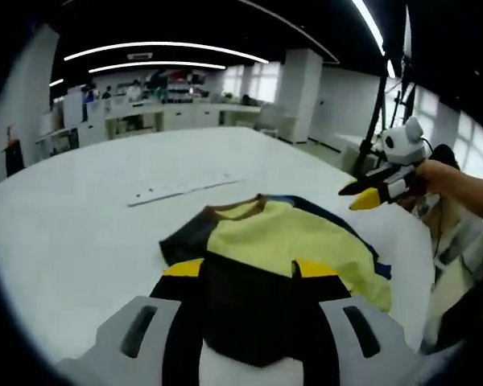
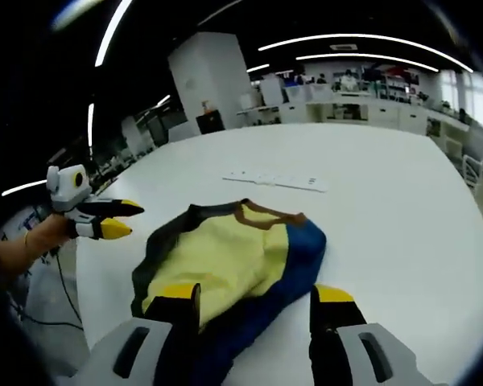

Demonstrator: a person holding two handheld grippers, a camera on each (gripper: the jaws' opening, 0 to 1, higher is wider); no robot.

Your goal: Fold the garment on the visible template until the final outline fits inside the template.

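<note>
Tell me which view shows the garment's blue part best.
The right gripper view: the garment lies nearly whole, its blue part a broad band along one edge. The left gripper view shows blue only as a thin strip at the far edge, jaws covering the near part.

Left gripper hangs low over a white worktop, its two yellow-tipped black jaws set apart w/ dark fabric showing between them; whether they touch the cloth can't be told. Just ahead lies the garment, folded into a rumpled heap: pale yellow panel on top, black section toward the camera, brown collar at the far edge, blue trim along the right side. Beyond it, a white power strip lies flat on the worktop, apart from the garment. At right, the right gripper, held in a person's hand, hovers above the worktop edge, jaws slightly parted, nothing between them. Bkgd: office counters, ceiling light strips.
</note>
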